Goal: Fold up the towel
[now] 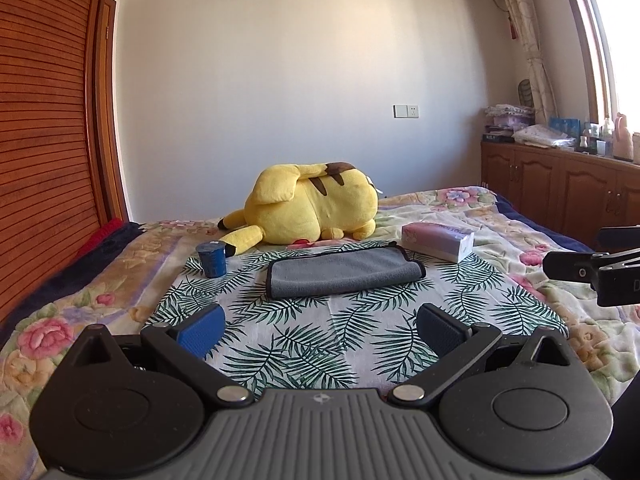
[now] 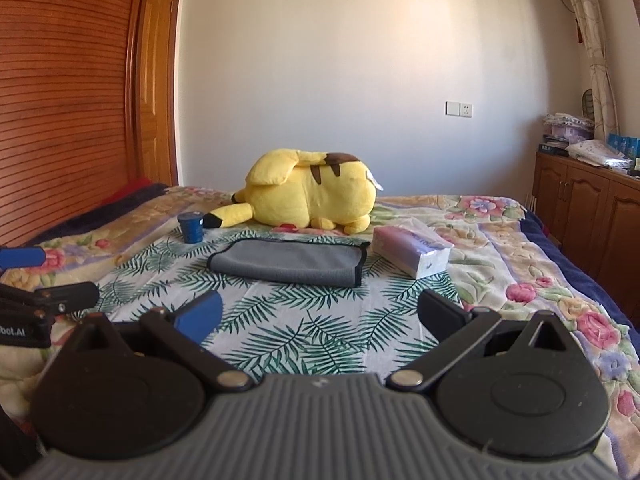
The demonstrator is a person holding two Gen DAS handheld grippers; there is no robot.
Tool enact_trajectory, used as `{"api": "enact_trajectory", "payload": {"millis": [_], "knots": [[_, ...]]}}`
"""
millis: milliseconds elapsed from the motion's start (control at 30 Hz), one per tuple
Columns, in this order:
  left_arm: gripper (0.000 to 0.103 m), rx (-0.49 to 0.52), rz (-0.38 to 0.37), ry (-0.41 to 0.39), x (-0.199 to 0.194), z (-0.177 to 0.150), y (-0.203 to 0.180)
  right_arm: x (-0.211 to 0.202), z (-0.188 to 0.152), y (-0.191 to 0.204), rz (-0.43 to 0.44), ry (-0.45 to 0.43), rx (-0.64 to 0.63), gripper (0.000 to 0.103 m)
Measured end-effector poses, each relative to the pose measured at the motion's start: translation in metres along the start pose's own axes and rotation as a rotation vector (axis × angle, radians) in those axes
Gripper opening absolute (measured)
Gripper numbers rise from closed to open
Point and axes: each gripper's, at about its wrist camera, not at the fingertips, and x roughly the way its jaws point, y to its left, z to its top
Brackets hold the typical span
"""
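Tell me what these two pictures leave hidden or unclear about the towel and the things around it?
- Towel: how many layers are folded, both views; upper layer covers the rest.
- Plush toy: face hidden, both views; it lies turned away.
- Tissue pack: print too small.
- Blue cup: contents unseen.
- Right gripper: cut off by left view's edge.

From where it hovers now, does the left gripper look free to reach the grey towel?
Probably yes. The left gripper is open and faces the grey towel across bare leaf-print cloth. The blue cup and tissue pack sit off to the sides.
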Motion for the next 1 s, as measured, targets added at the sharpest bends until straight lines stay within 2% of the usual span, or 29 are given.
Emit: {"api": "enact_trajectory", "payload": {"millis": [367,1000], "knots": [[0.087,-0.016,-0.005,-0.030,-0.0057,0.0011,0.0012,-0.0057,-0.0002,-0.0024,-0.018,-0.048,0.007,0.103],[0.087,-0.033,-0.001,-0.029,-0.0063,0.0006,0.0044,-0.0058,-0.0008,-0.0041,-0.029,-0.053,0.011,0.103]]}}
